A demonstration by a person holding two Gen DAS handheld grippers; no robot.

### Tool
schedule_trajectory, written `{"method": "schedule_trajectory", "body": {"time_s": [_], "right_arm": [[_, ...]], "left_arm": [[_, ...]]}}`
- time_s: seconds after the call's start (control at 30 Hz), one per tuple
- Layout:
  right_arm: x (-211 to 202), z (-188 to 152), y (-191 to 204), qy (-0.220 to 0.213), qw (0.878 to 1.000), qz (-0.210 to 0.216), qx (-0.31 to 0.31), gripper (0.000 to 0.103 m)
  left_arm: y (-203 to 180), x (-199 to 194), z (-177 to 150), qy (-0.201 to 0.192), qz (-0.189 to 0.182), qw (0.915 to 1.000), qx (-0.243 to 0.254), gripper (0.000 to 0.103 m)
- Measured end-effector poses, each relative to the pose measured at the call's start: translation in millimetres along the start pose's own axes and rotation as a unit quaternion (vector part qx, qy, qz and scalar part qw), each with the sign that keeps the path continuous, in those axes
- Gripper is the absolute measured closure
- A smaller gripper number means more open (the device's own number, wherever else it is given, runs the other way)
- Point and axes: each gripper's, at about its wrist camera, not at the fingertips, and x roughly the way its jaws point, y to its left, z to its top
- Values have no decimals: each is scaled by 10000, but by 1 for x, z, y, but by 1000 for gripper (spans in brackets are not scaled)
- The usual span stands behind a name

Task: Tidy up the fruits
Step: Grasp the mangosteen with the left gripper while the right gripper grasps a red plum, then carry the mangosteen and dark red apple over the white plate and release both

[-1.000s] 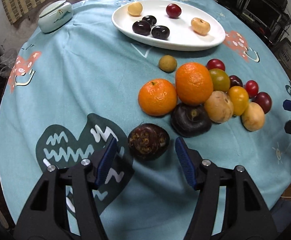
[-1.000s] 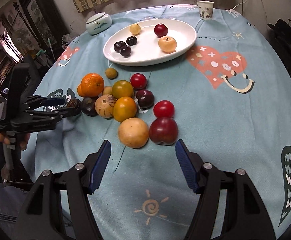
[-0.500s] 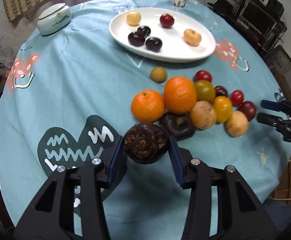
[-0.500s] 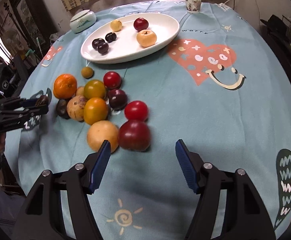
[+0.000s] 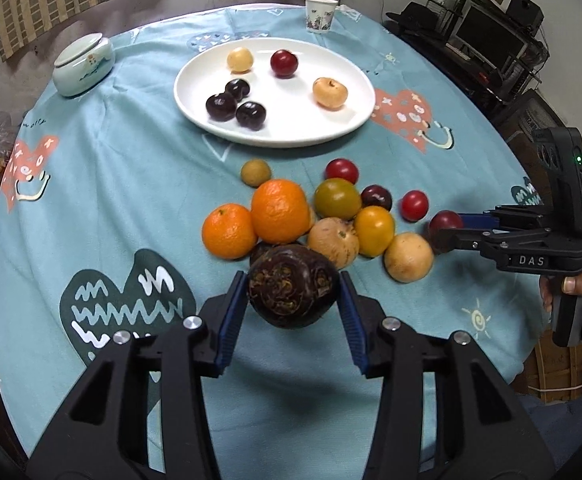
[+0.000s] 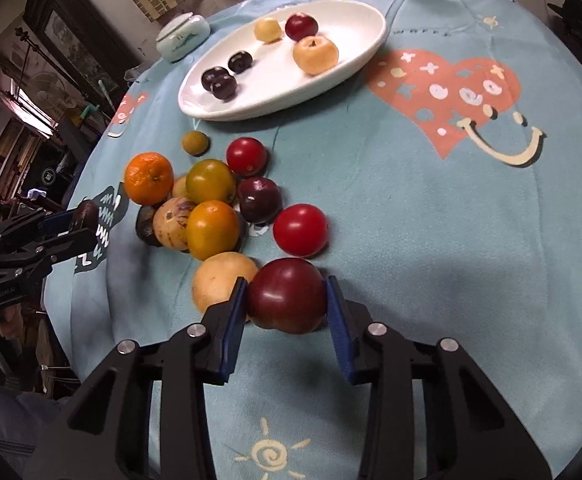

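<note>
My left gripper [image 5: 291, 312] is shut on a dark brown water chestnut [image 5: 291, 286] and holds it above the cloth, near the fruit pile. My right gripper [image 6: 287, 304] is shut on a dark red plum [image 6: 287, 294] at the pile's near edge, beside a tan round fruit [image 6: 219, 280]. The pile holds two oranges [image 5: 279, 210], tomatoes [image 6: 299, 229] and other small fruits. A white oval plate [image 5: 351, 116] at the back holds several fruits. The right gripper also shows in the left wrist view [image 5: 447, 228], and the left gripper in the right wrist view [image 6: 71, 224].
A pale green lidded jar [image 5: 84, 65] stands at the back left. A paper cup [image 5: 319, 14] stands behind the plate. The round table carries a teal cloth [image 5: 111, 184] with heart prints. Dark shelves and equipment [image 5: 487, 40] stand off the table's right side.
My left gripper closed on the water chestnut and lifted it off the cloth. My right gripper moved forward to the dark red plum and closed on it.
</note>
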Motion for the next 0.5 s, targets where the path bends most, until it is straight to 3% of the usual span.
{"method": "schedule_trajectory", "body": {"time_s": [0.27, 0.5], "right_arm": [[-16, -7, 1, -191, 9993, 171, 276, 64], [-31, -10, 21, -417, 9964, 667, 315, 64]], "left_arm": [[-16, -9, 14, -141, -4, 9998, 167, 57], [-19, -16, 21, -113, 192, 9997, 122, 57]]}}
